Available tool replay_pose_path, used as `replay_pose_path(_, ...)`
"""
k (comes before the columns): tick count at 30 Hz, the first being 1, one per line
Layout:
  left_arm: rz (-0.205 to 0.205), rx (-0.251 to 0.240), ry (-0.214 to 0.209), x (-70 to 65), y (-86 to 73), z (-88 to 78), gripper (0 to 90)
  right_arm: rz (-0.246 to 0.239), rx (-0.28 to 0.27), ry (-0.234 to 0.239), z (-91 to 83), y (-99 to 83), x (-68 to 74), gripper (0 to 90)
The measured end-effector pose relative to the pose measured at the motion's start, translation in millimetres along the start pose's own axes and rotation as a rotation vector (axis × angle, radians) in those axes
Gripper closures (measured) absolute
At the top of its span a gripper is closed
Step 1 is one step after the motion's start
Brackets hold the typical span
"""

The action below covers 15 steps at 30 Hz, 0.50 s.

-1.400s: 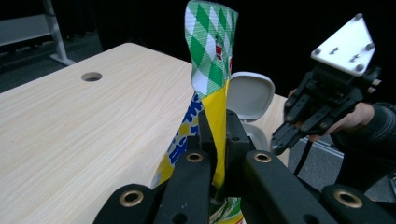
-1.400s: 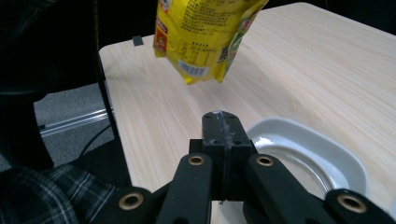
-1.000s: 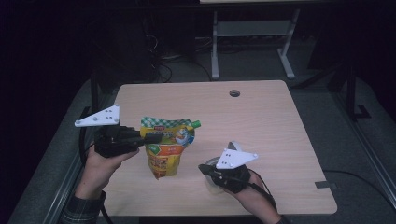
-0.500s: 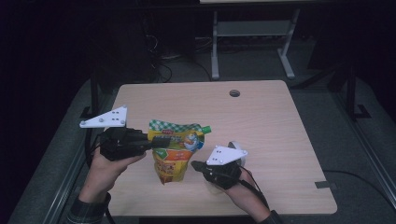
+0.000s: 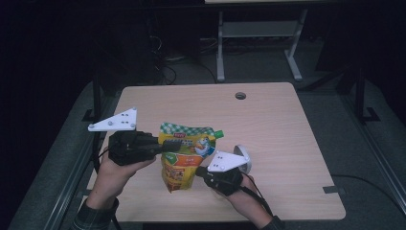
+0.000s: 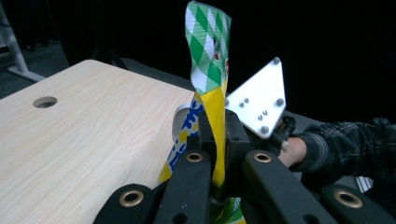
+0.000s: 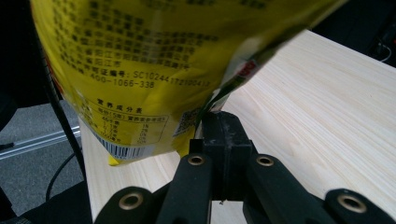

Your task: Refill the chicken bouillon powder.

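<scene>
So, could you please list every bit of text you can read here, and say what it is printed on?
"SC10244172100412", last digits unsure: back of the yellow pouch.
"400-1066-338": same back, the line below.
Barcode digits, table and other small print on the back: too blurred to read.
Front label in the high view: too small to read.

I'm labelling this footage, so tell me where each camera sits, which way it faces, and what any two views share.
High view: above the person's side, looking forward and down on the table; both forearms, left gripper and right gripper show.
Left gripper view: rides the left gripper, looking along jaws shut on the pouch; the other sleeve shows beyond.
Right gripper view: rides the right gripper, jaws shut on the pouch's edge.
Shared: all show pouch and tabletop.
</scene>
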State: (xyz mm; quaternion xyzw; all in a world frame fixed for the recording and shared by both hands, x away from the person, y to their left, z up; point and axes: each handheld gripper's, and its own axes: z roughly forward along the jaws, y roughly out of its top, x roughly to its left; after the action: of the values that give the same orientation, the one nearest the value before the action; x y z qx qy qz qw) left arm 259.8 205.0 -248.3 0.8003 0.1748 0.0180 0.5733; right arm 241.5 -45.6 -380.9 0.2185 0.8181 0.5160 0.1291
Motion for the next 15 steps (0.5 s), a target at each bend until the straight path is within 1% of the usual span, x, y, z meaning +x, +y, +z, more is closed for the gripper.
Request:
replay_pose_path(3, -0.003, 0.002, 0.01, 0.4, 2.4, 1.3, 90.0, -0.014, -0.008, 0.008, 1.8, -0.5, 4.7, 90.0)
replay_pose_path(7, -0.004, 0.008, 0.007, 0.9, 4.3, 4.8, 90.0, -0.028, -0.017, 0.024, 5.1, -1.4, 10.5, 90.0)
replay_pose_path(8, 0.002, 0.013, 0.008, 1.2, 4.6, 6.2, 90.0, -0.032, -0.014, 0.032, 5.8, -1.7, 11.7, 90.0)
replay_pose_path(9, -0.004, 0.012, 0.007, 1.2, 4.7, 7.5, 90.0, -0.035, -0.014, 0.038, 6.8, -2.2, 13.2, 90.0)
replay_pose_path(15, -0.004, 0.02, 0.005, 2.2, 4.9, 15.9, 90.0, -0.064, -0.023, 0.079, 13.1, -4.1, 21.1, 90.0)
